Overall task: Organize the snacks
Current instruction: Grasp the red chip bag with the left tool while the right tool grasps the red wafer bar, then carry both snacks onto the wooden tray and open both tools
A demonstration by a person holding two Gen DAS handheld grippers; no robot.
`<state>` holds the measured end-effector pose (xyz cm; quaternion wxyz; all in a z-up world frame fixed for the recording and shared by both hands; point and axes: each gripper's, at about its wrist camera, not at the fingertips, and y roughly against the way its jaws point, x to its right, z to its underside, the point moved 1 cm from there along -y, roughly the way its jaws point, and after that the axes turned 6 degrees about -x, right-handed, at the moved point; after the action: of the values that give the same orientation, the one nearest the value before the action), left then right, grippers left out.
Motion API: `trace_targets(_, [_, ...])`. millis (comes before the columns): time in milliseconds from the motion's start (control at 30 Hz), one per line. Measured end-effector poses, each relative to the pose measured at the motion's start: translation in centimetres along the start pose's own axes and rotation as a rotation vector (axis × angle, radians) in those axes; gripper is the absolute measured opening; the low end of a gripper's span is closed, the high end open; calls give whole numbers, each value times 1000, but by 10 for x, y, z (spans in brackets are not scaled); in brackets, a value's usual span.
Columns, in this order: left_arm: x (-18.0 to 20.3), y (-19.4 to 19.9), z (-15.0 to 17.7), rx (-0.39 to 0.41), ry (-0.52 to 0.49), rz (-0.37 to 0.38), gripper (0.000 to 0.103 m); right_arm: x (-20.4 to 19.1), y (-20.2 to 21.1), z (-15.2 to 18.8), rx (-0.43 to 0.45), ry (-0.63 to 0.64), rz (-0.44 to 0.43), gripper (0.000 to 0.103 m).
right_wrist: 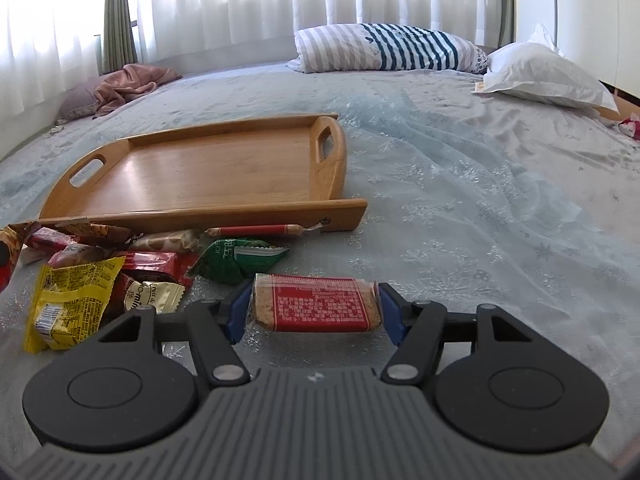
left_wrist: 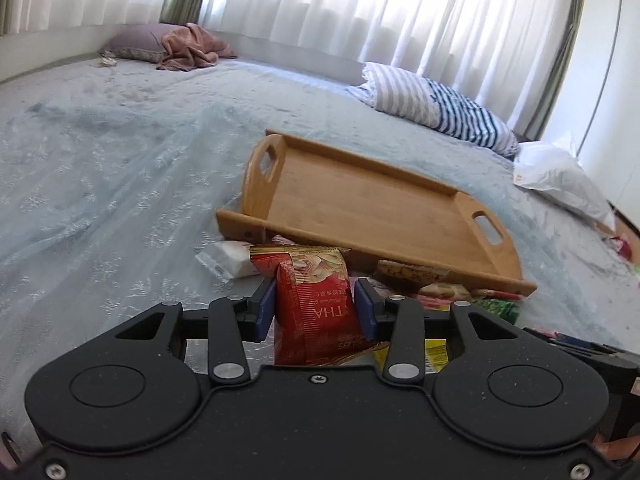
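The left gripper (left_wrist: 316, 304) has its jaws pinching a red snack packet (left_wrist: 316, 312), held upright between them. Ahead of both jaws lies the wooden tray (right_wrist: 192, 184) on the bed (right_wrist: 480, 200), with loose snacks (right_wrist: 120, 272) before it. The right gripper (right_wrist: 312, 308) clamps a red-labelled bar (right_wrist: 316, 304) crosswise.

Ahead of both tongs the wooden tray (right_wrist: 224, 172) lay bare; a heap of snack packets (right_wrist: 120, 264) crowded its near rim, open bed (right_wrist: 500, 220) beyond
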<state>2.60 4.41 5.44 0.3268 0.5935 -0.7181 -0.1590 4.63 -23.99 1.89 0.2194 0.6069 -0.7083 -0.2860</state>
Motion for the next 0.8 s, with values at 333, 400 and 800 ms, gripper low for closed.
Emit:
trace_targets(333, [8,2,-8,32,-24,6,40,5,27,-11,54,-3,7,67])
trace_targets(400, [10,4,-11,55,-34,1,40,4,30,-16,68,0,4,67])
trace_targets(800, [27,-5,-38,131,-79,-21,41,-15,14,-50,138,1,-55,67])
